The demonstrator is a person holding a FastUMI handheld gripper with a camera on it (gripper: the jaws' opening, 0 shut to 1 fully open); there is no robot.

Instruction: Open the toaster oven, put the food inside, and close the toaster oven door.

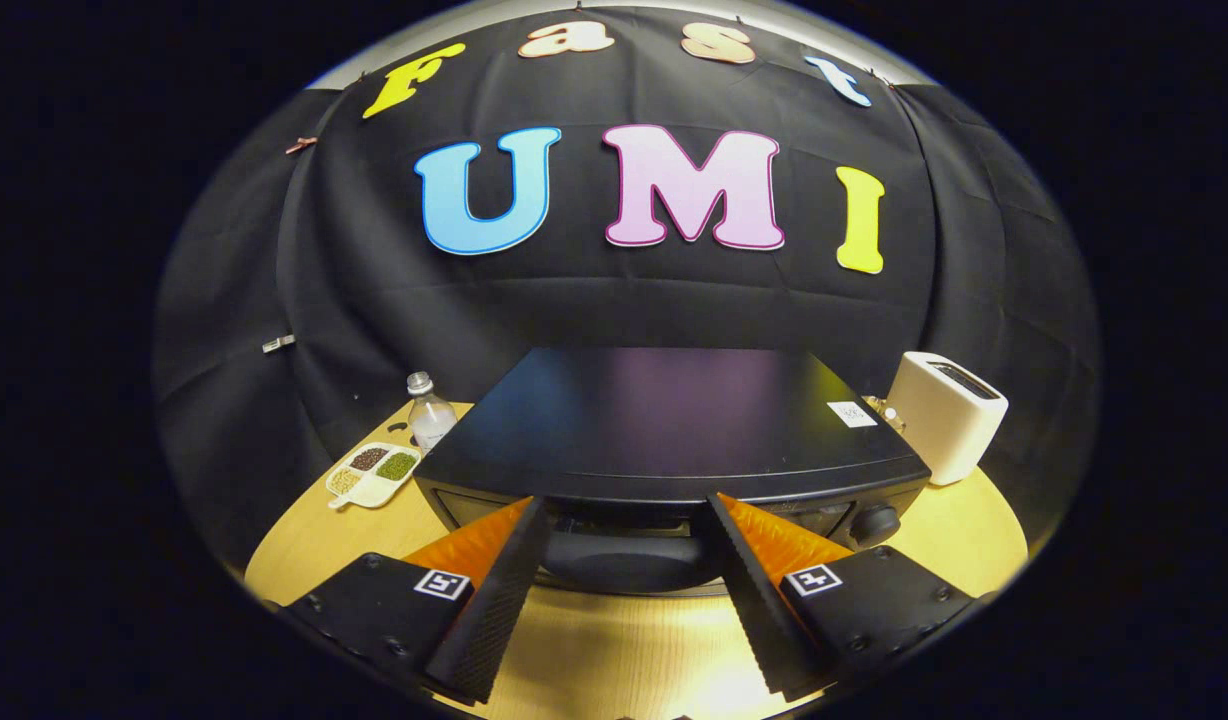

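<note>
Toaster oven (pixel 664 420) sits mid-table (pixel 594 650), door apparently closed. Gripper (pixel 624 535) at its front, fingers spread wide, empty, flanking the door handle (pixel 624 558). Handle looks rigid, smooth, maybe slippery; grip its centre. Door probably hinged low, stiff. Food tray (pixel 372 474) left of oven.

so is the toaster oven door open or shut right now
Shut: the toaster oven door handle sits up against its front, between the open tongs, which aren't gripping it.
</note>
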